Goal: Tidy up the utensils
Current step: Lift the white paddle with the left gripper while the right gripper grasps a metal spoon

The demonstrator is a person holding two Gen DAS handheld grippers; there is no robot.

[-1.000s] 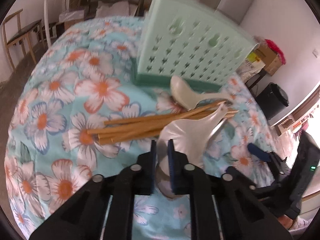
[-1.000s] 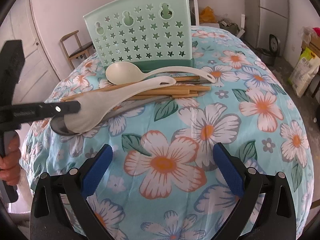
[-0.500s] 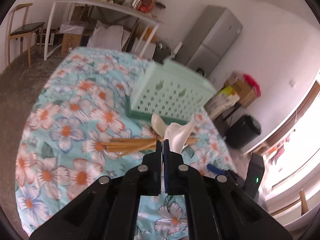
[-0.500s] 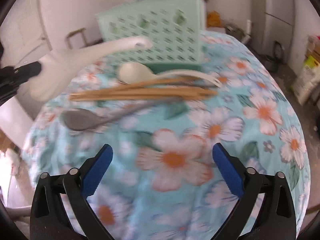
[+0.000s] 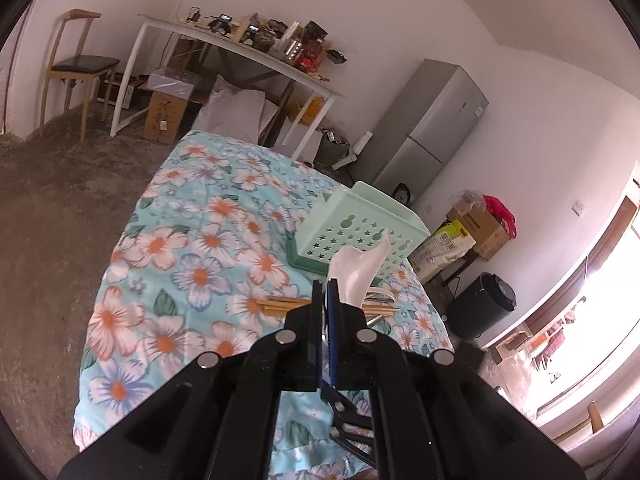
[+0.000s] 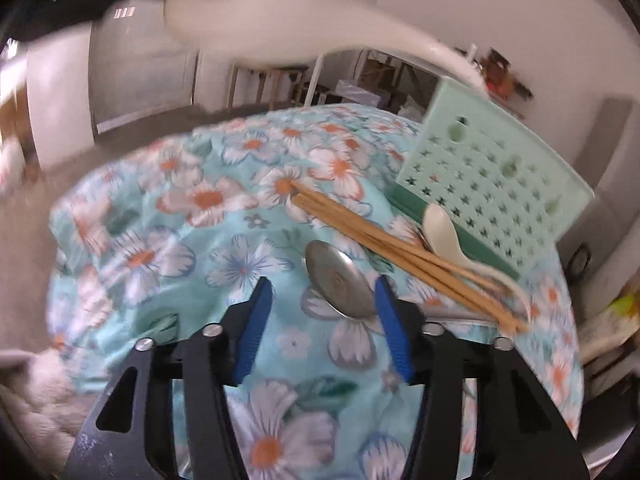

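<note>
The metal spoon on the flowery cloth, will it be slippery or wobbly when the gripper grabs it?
Probably a bit slippery: the metal spoon looks smooth and shiny, so the closing right gripper might slide on it. Its rounded bowl could rock or spin when nudged. It should stay stiff, not bend. Its handle runs under the chopsticks, so pulling it may shift them.

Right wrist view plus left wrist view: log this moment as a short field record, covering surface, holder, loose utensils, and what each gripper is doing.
surface: table under floral cloth
holder: green perforated utensil basket, standing on the cloth
loose utensils: wooden chopsticks, cream spoon, metal spoon, all lying in front of the basket
left gripper: shut on white rice paddle, held above the table
right gripper: jaws closing, pads either side of the metal spoon's bowl, not yet pressing it
</note>
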